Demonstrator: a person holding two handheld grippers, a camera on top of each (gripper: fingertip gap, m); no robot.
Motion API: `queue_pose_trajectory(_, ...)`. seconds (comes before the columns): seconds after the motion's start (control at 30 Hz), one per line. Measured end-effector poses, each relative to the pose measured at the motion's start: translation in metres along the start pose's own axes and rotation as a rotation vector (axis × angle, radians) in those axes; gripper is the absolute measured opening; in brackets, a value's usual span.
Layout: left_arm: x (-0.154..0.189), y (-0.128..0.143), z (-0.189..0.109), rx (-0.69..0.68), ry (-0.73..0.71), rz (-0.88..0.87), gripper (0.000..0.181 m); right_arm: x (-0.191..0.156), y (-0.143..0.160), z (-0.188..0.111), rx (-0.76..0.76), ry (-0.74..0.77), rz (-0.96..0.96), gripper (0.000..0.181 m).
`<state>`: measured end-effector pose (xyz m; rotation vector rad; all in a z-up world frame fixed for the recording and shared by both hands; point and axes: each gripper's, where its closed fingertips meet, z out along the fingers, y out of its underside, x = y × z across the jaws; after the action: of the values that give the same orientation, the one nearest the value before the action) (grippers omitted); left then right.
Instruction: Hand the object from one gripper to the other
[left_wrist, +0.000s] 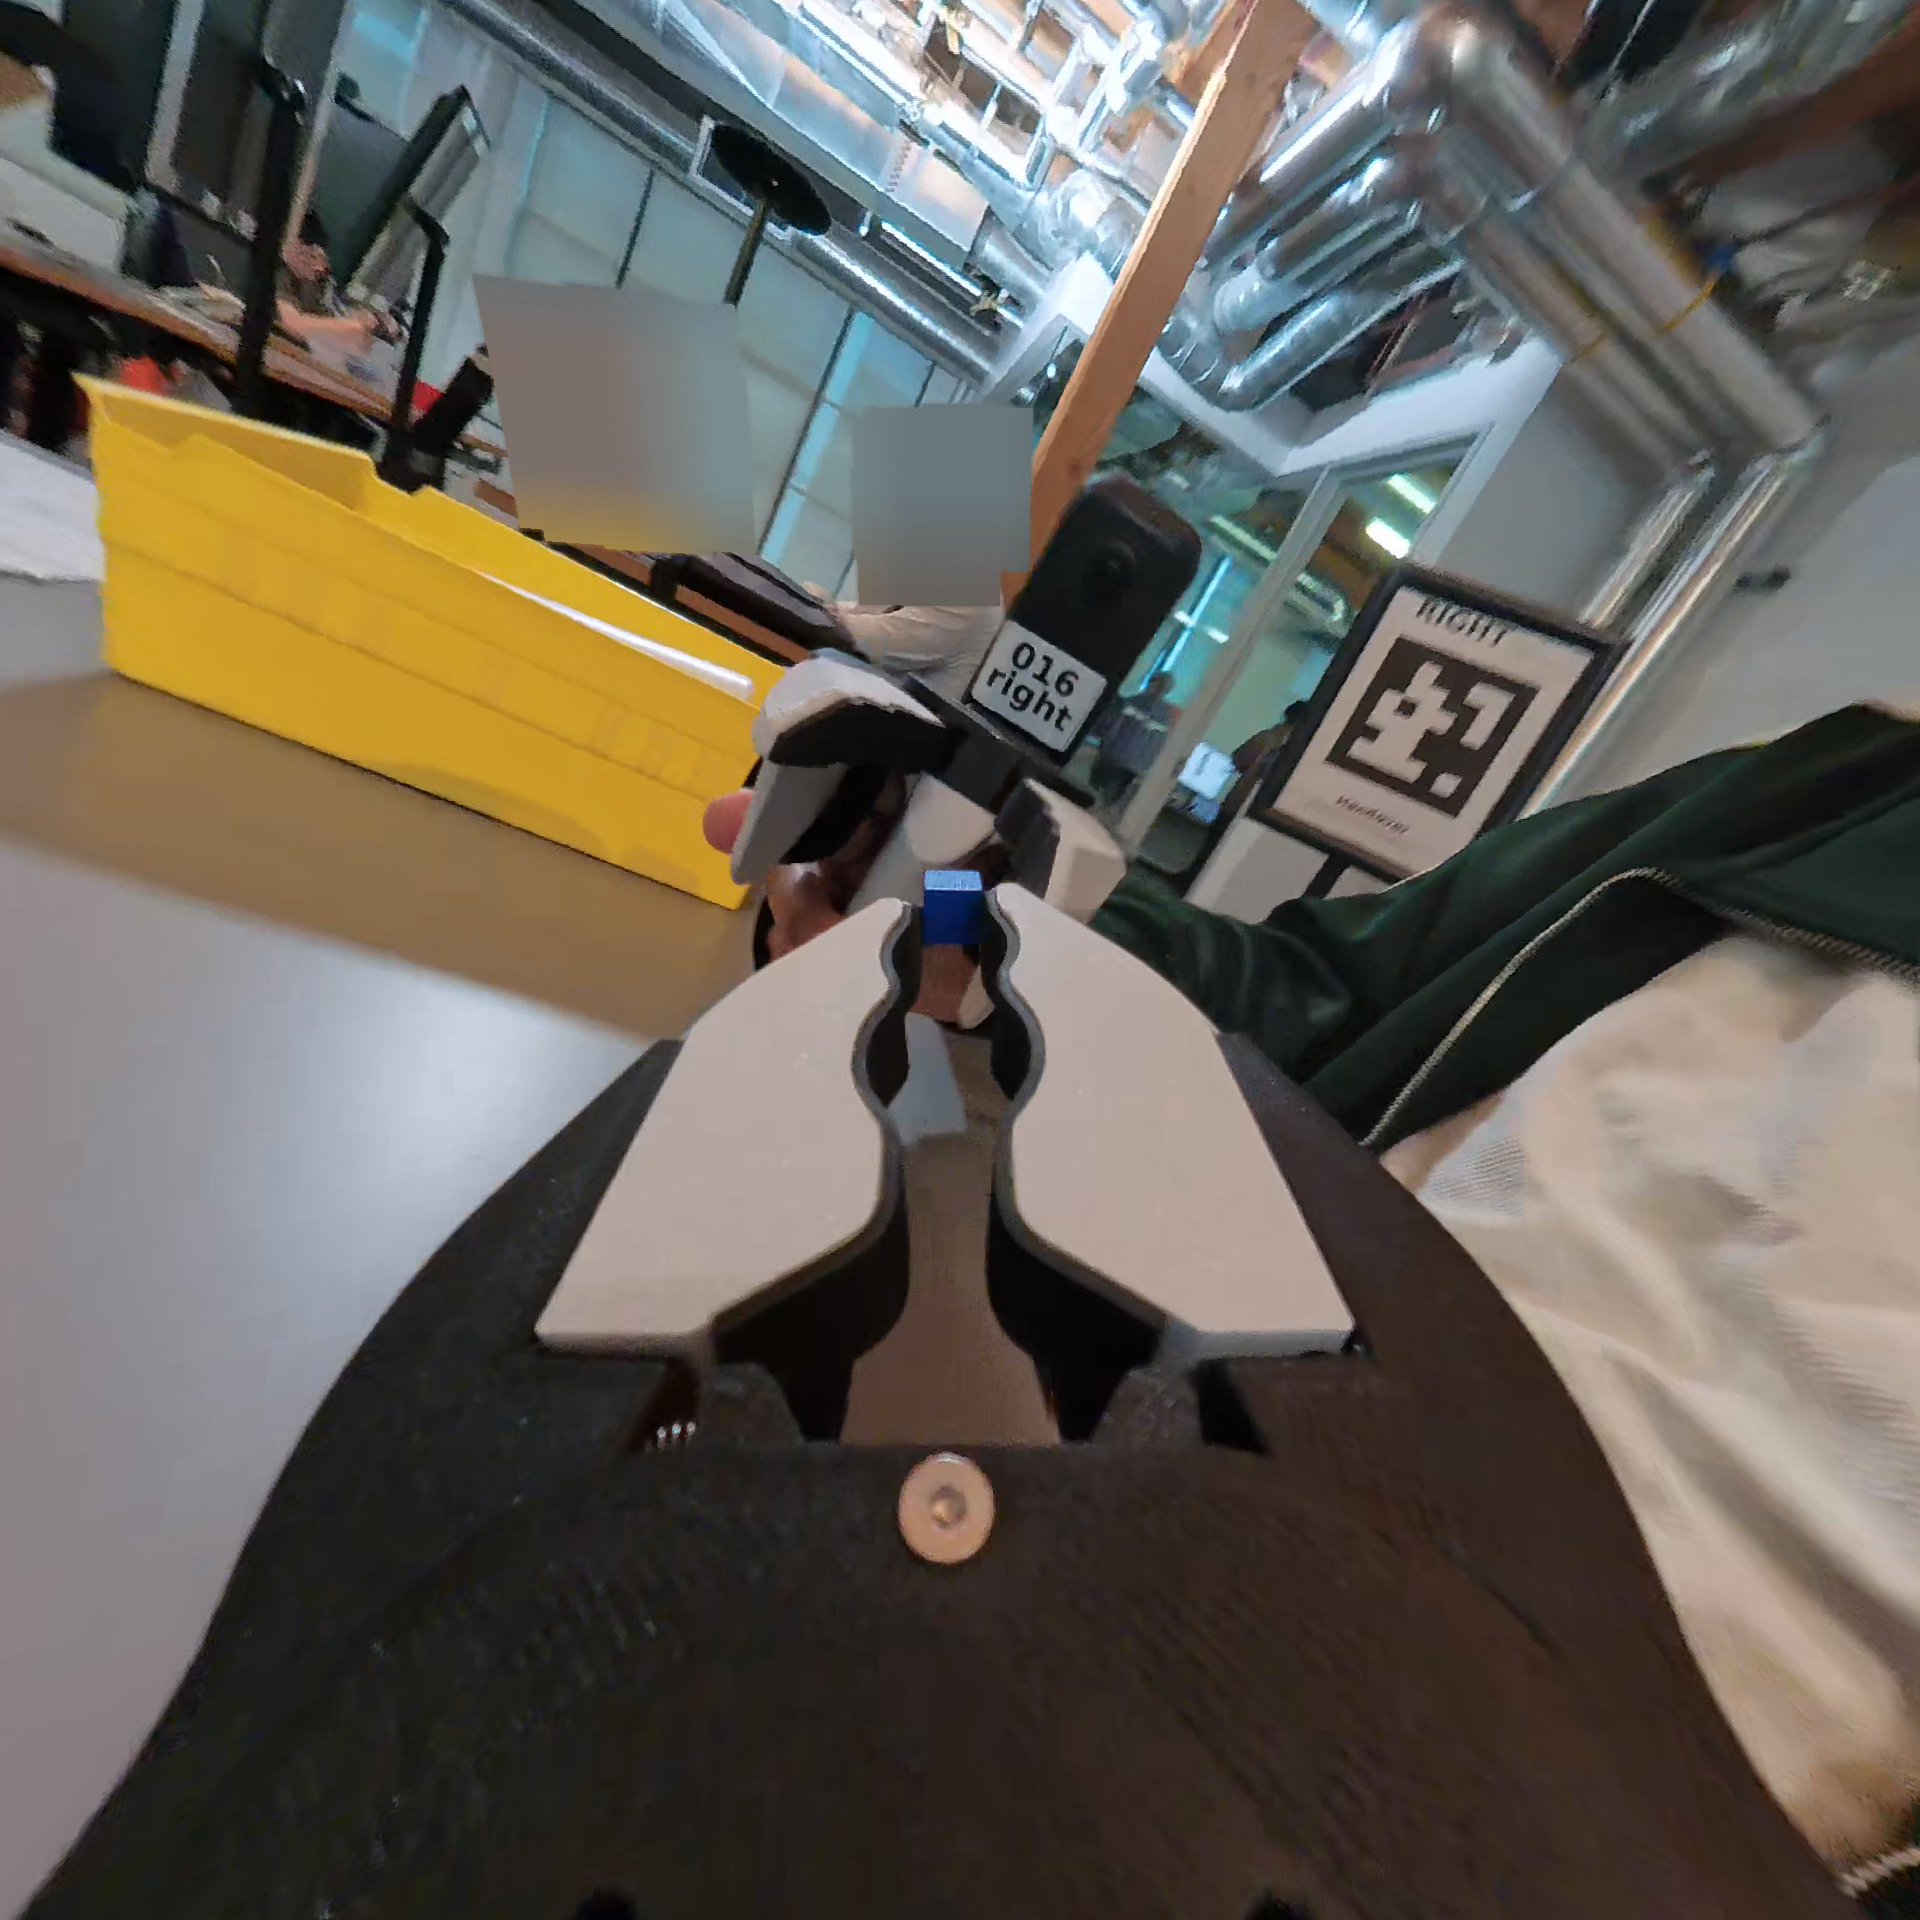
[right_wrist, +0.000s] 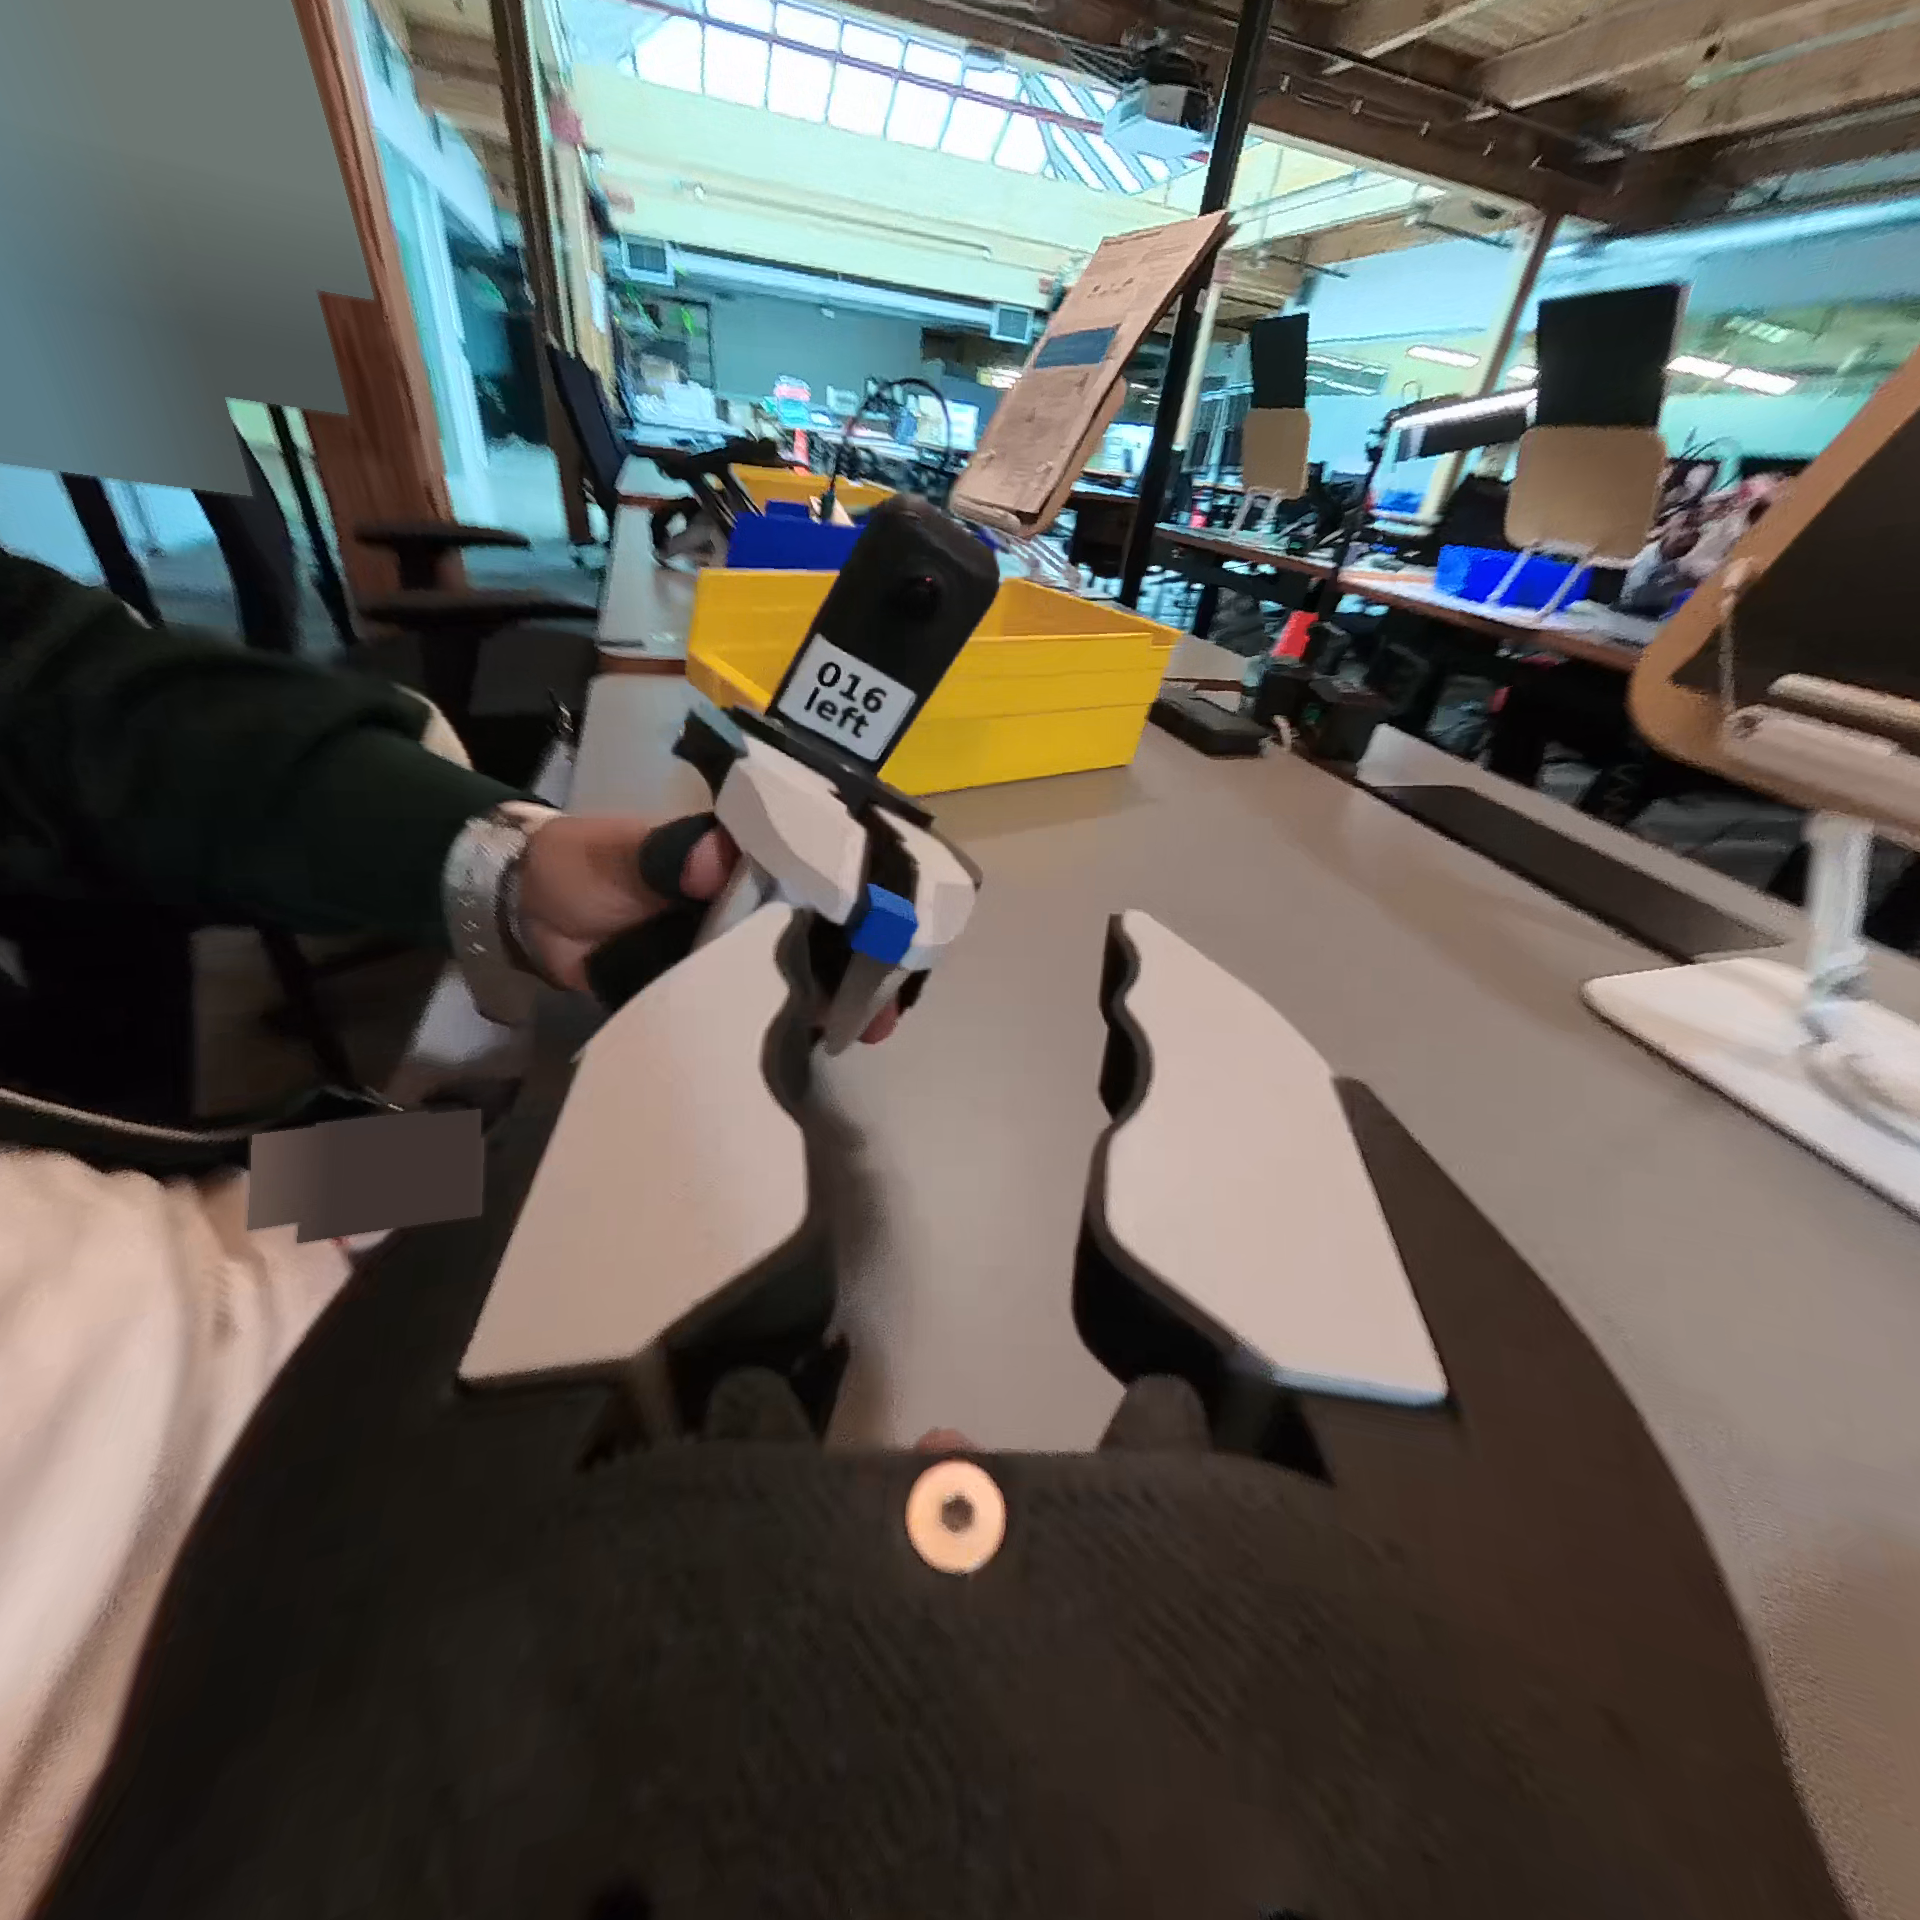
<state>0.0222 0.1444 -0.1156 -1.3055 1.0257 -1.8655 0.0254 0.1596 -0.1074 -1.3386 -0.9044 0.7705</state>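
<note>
The left hand-held gripper (left_wrist: 951, 920) has its two fingers drawn narrow and clamped on a small blue block (left_wrist: 952, 907), pinched right at the tips so that most of the block stands clear above them. That tip grip looks deliberate: it leaves free faces for the other tool to take. In the right wrist view the same block (right_wrist: 884, 923) shows at the end of the left tool, held up off the bench (right_wrist: 1299, 935) and just beyond the left fingertip of the right tool.

The right hand-held gripper (right_wrist: 956, 935) is spread wide and holds nothing, its gap aimed a little to the right of the block. My reading is that the handover has not yet happened: the right tool needs to shift left and forward until the block sits between its fingers, close, and only then should the left let go. Releasing early would drop the block onto the bench.

Each tool carries a black camera (right_wrist: 914, 592) with a white sticker (right_wrist: 847, 698) of printed writing below it; the writing is not given here. A person's hand (right_wrist: 592, 894) grips the left tool, a dark green sleeve (left_wrist: 1558, 904) behind it. Farther off on the bench sits a yellow bin (left_wrist: 364, 613), and at far right a framed black-and-white marker sign (left_wrist: 1429, 717).
</note>
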Motion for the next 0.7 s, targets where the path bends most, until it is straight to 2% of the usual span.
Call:
queue_pose_trajectory(0.3,0.0,-0.002,0.0,-0.072,-0.16,0.38,0.011,0.002,0.003,-0.004,0.052,-0.208,0.67,0.036)
queue_pose_trajectory(0.47,-0.002,0.004,0.001,-0.199,-0.274,0.69,0.011,-0.008,0.01,-0.002,0.032,-0.393,1.032,0.029)
queue_pose_trajectory(0.57,0.0,0.009,0.005,-0.244,-0.297,0.804,0.011,-0.012,0.01,-0.002,0.037,-0.443,1.12,0.027)
queue_pose_trajectory(0.7,0.001,0.016,0.009,-0.275,-0.292,0.832,0.011,-0.019,0.014,0.001,-0.006,-0.469,1.128,0.022)
